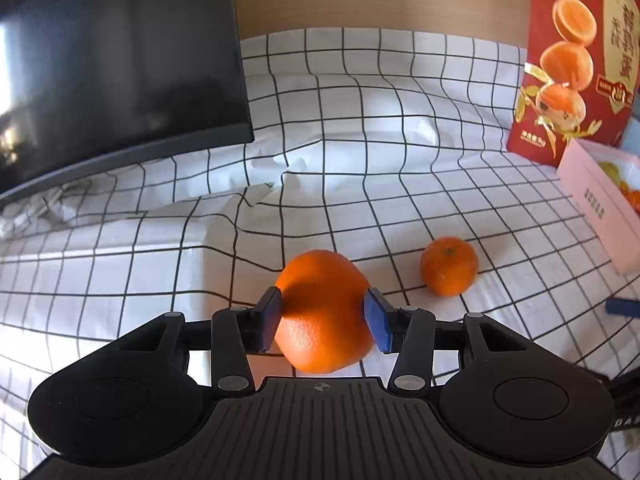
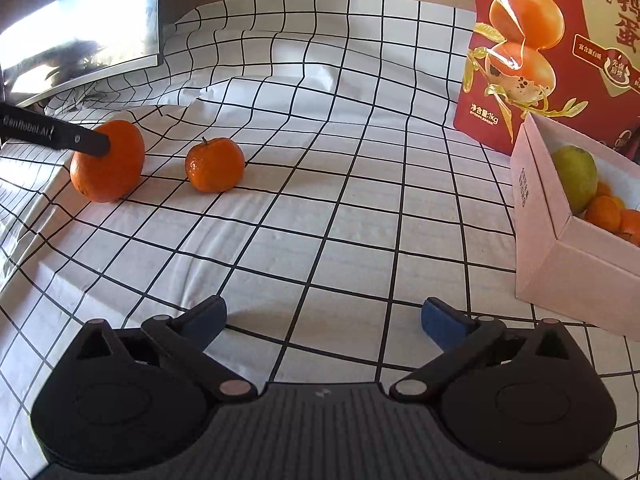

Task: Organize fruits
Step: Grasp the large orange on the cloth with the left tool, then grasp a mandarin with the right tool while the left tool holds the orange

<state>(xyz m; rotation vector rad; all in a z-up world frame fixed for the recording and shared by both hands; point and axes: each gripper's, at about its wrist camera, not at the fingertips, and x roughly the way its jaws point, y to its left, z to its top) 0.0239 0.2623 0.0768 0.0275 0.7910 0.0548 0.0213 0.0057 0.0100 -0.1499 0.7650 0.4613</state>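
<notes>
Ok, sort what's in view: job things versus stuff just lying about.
Job: big orange between the left gripper pads; small orange; pink box with a pear; right gripper, open.
Lying about: red package, monitor, checked cloth.

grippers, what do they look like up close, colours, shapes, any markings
Both the left gripper and the right gripper are matte black, with a ribbed central plate, two rounded lobes and linkage bars on silver pivot pins. The fingers carry blue pads. White lettering runs along the left gripper's side. No cables or sleeves show.
</notes>
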